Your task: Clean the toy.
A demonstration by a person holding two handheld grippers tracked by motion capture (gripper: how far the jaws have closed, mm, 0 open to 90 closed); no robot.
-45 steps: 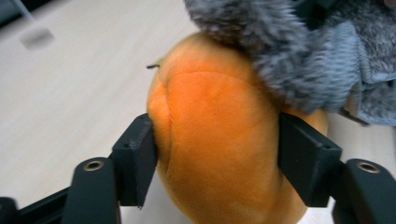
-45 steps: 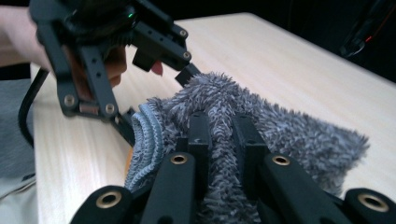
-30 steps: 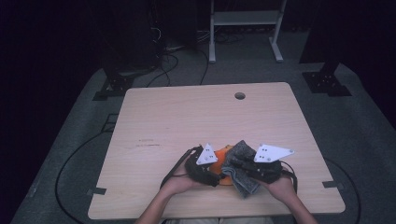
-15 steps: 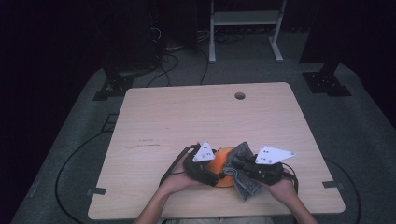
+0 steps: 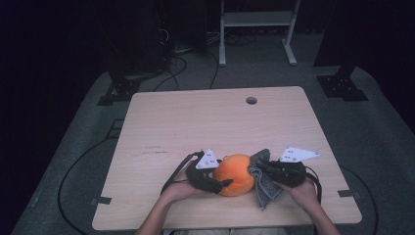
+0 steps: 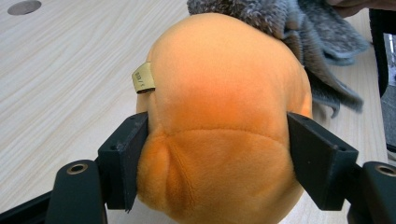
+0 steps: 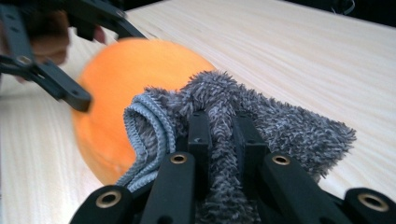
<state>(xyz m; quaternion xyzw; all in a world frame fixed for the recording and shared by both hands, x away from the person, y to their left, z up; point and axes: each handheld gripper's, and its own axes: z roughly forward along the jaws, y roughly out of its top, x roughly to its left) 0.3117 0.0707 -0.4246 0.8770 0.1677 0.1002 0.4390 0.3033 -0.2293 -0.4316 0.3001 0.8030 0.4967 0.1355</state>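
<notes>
On the worktop, the orange plush ball is clamped by the left hand-held gripper, whose jaws have just closed further. The grey cloth, pinched tight by the right hand-held gripper, has been shifted against the ball's side, so wiping appears underway.

Table: light wood top, centre of frame, bare across its upper half.
Cable hole: round, near the table's far edge, right of middle.
Floor: grey carpet around the table.
Cables: black, looped on the floor at upper left.
Stand: white metal frame, top centre.
Base plate: black, upper right.
</notes>
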